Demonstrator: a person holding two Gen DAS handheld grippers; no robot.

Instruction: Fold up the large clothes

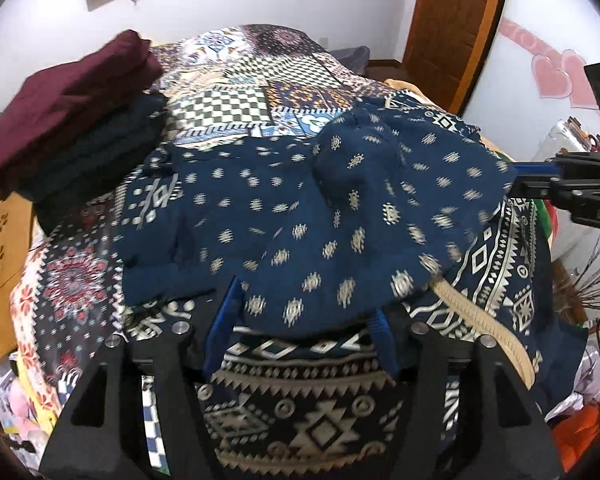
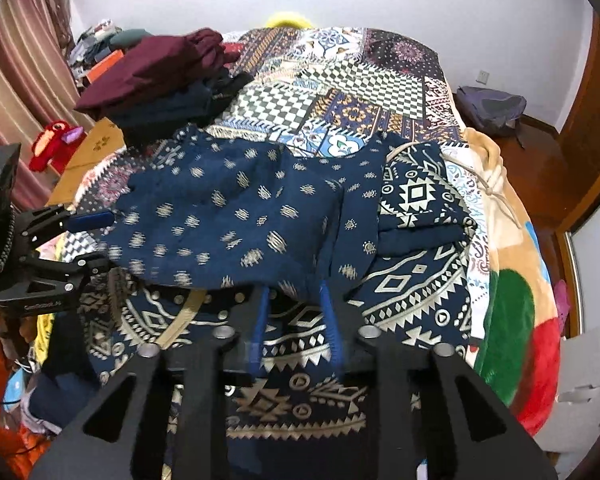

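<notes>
Black two-finger left gripper [image 1: 304, 312] with blue pads sits lowest in the left wrist view, jaws spread, folded edge of the dress draped over and between the pads but nothing pinched as far as I can see; right gripper [image 2: 296, 308] jaws stand partly apart, blue pads either side of a fold of cloth, no clear pinch either, so both look released. Navy blue dress with cream dot motifs and a geometric border [image 2: 236, 216] lies just ahead of both claws, folded half heaped on the lower half, long axis running left-right across the bed, border panel and a folded sleeve end toward the right gripper's side. Cream woven belt [image 1: 484, 320] trails out from under the fold near the left gripper. Both hands equally near; next fold likely needs the far-side ends brought inward. Surface is a bed with patchwork-print cover [image 2: 360, 80], soft, wrinkly. Stack of folded maroon and dark garments [image 1: 68, 112] sits at far left, clear of the dress. White walls, wooden door [image 1: 452, 20], striped curtain [image 2: 16, 80]
</notes>
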